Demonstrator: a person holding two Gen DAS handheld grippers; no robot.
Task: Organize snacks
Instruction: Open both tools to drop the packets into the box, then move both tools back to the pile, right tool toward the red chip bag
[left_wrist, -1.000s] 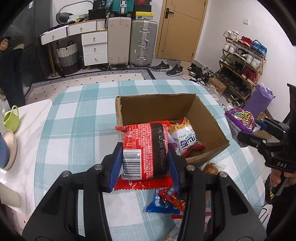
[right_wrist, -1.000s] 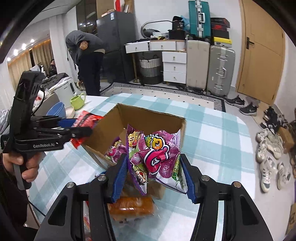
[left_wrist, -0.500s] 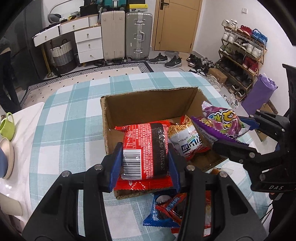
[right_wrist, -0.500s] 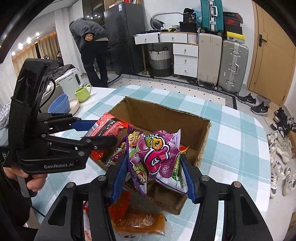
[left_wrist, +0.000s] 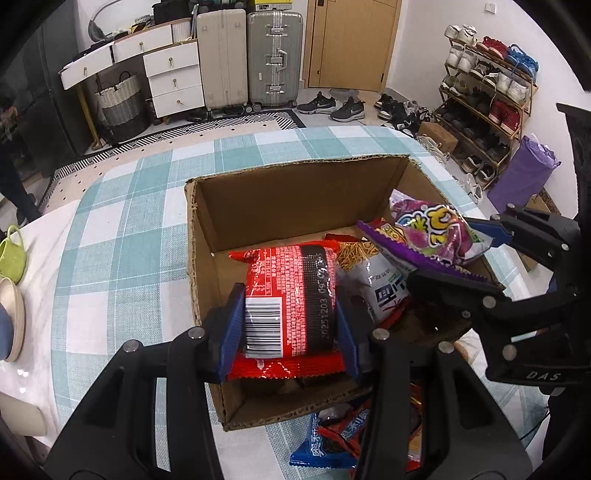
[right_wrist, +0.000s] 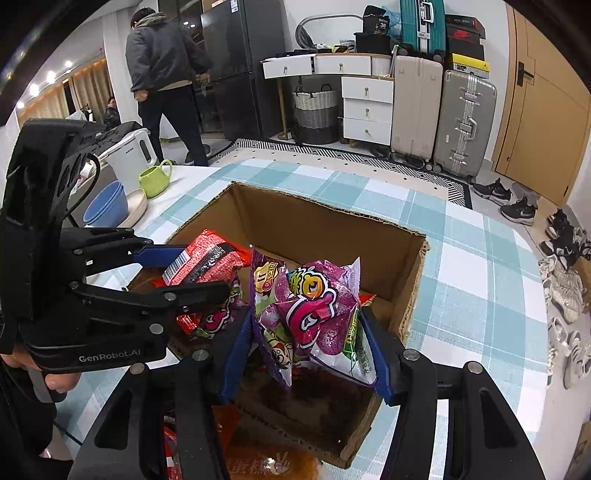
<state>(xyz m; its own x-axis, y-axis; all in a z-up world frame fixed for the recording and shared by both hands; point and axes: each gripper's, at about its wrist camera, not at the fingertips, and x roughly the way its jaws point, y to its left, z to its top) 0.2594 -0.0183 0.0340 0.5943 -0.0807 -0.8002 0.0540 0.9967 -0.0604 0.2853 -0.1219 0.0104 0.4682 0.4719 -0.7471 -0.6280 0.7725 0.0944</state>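
Snacks ride in both my grippers over the cardboard box (left_wrist: 295, 199) on the table (left_wrist: 122, 229): my left gripper (left_wrist: 290, 325) pinches the red packet (left_wrist: 291, 295), long axis pointing ahead; my right gripper (right_wrist: 306, 343) holds the purple bag (right_wrist: 314, 314), its fingers (right_wrist: 236, 350) opening; farther in lies a white packet (left_wrist: 384, 288).

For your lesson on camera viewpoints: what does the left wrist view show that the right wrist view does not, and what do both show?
Only the left wrist view shows the shoe rack and the purple bag on the floor. Only the right wrist view shows the blue bowls, the white kettle and a person's grey jacket. Both show the cardboard box, the red packet, the purple packet and the green mug.
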